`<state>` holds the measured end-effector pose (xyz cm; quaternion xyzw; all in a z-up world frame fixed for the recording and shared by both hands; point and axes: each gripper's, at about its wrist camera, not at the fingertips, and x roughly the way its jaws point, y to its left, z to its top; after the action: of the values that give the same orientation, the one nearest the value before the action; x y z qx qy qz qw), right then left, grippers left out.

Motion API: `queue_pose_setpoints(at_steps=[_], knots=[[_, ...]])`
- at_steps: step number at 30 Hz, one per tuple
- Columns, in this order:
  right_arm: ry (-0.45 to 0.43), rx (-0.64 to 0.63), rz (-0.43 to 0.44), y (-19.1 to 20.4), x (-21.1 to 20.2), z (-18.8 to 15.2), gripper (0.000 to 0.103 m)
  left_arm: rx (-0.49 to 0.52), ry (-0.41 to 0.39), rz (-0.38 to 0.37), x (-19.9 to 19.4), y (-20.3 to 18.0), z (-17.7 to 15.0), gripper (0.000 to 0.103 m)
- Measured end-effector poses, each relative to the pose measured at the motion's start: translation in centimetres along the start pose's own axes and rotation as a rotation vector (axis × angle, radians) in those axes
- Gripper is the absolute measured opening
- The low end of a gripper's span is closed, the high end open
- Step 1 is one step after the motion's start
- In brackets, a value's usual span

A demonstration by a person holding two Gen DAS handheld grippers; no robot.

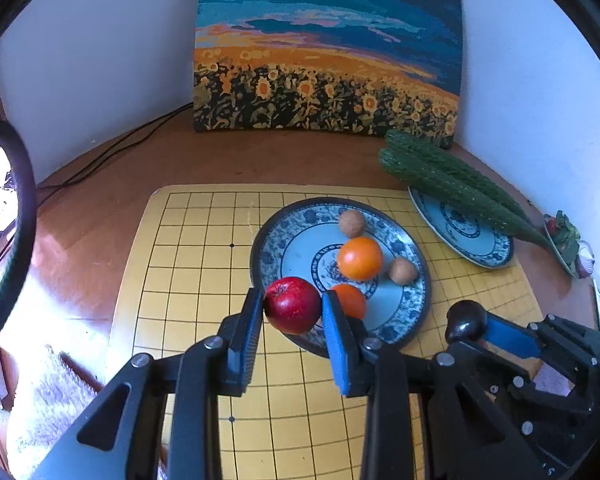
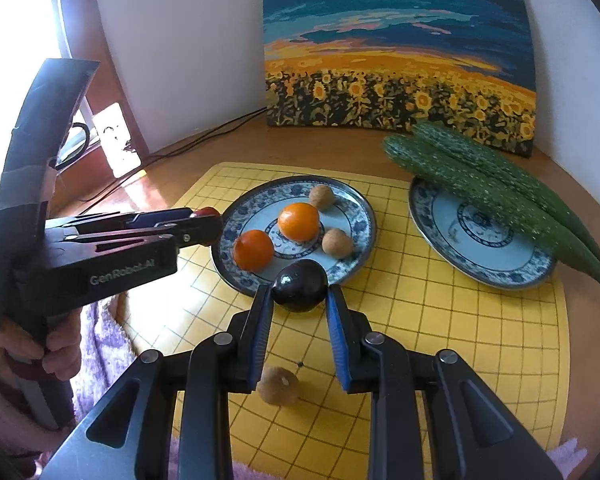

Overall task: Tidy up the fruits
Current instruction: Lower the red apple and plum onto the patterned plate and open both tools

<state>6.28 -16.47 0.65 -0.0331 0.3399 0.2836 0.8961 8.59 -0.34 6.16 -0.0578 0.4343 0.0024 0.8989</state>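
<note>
My left gripper [image 1: 293, 306] is shut on a red apple [image 1: 292, 305] and holds it over the near left rim of a blue-patterned plate [image 1: 272, 240]. The plate holds two oranges [image 1: 360, 258] and two small brown round fruits [image 1: 352, 223]. My right gripper [image 2: 299, 294] is shut on a dark, near-black round fruit [image 2: 300, 286] just in front of the same plate [image 2: 356, 204]. The right gripper also shows in the left wrist view [image 1: 476, 324], and the left gripper in the right wrist view [image 2: 210, 216].
A second patterned plate [image 2: 452, 236] at the right carries two cucumbers [image 2: 488, 192]. A small brown fruit [image 2: 278, 384] lies on the yellow grid mat [image 2: 440, 320] under my right gripper. A sunflower painting [image 2: 396, 48] leans on the wall. Cables [image 1: 100, 160] run along the back left.
</note>
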Motion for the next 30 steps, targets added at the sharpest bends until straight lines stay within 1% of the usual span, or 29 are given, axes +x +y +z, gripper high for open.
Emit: queue_pose_setpoints(at_steps=[15, 30], knots=[[0.035, 0.006, -0.004, 0.1, 2.9, 0.4, 0.028, 0.01, 0.012, 0.025, 2.7, 0.1, 1.2, 0.031], [0.055, -0.001, -0.004, 0.4, 3.6, 0.4, 0.029, 0.014, 0.031, 0.021, 3.8, 0.1, 1.3, 0.032]])
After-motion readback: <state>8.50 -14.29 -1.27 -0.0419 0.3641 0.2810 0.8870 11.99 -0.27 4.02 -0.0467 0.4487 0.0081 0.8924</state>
